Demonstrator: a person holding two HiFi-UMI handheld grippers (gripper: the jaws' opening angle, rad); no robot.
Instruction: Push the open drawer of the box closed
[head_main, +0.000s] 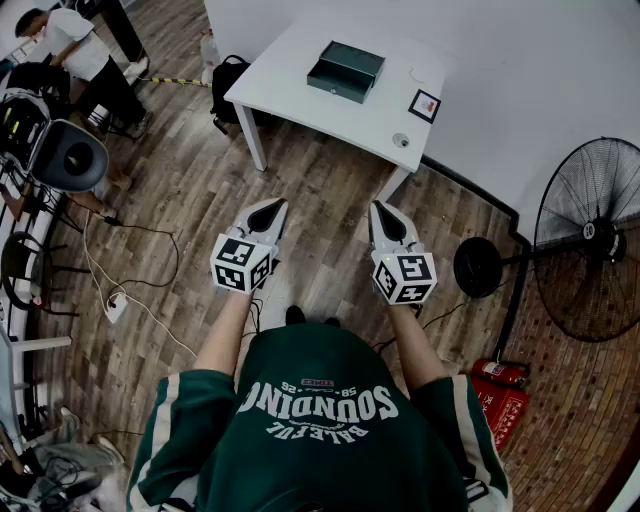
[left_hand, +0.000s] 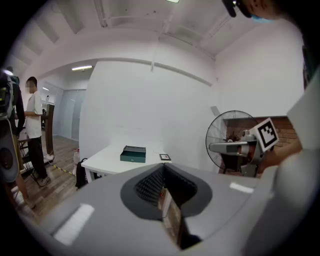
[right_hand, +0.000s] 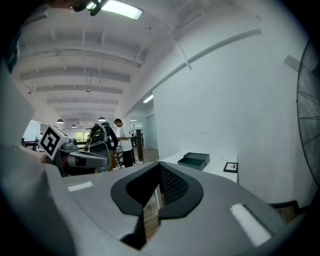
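The dark green box (head_main: 345, 70) lies on the white table (head_main: 300, 90) far ahead, its drawer pulled out toward the table's front-left side. It also shows small in the left gripper view as the box (left_hand: 133, 154) and in the right gripper view as the box (right_hand: 194, 160). My left gripper (head_main: 272, 207) and right gripper (head_main: 381, 210) hang side by side over the wooden floor, well short of the table. Both point at the table, shut and empty. The jaws meet at the tip in the left gripper (left_hand: 162, 167) and the right gripper (right_hand: 160, 165).
A small framed card (head_main: 424, 105) and a round knob (head_main: 401, 140) lie on the table's right end. A standing fan (head_main: 590, 235) and a fire extinguisher (head_main: 500, 373) are at the right. A black bag (head_main: 228, 80) sits by the table leg. A person (head_main: 75, 50), equipment and cables fill the left.
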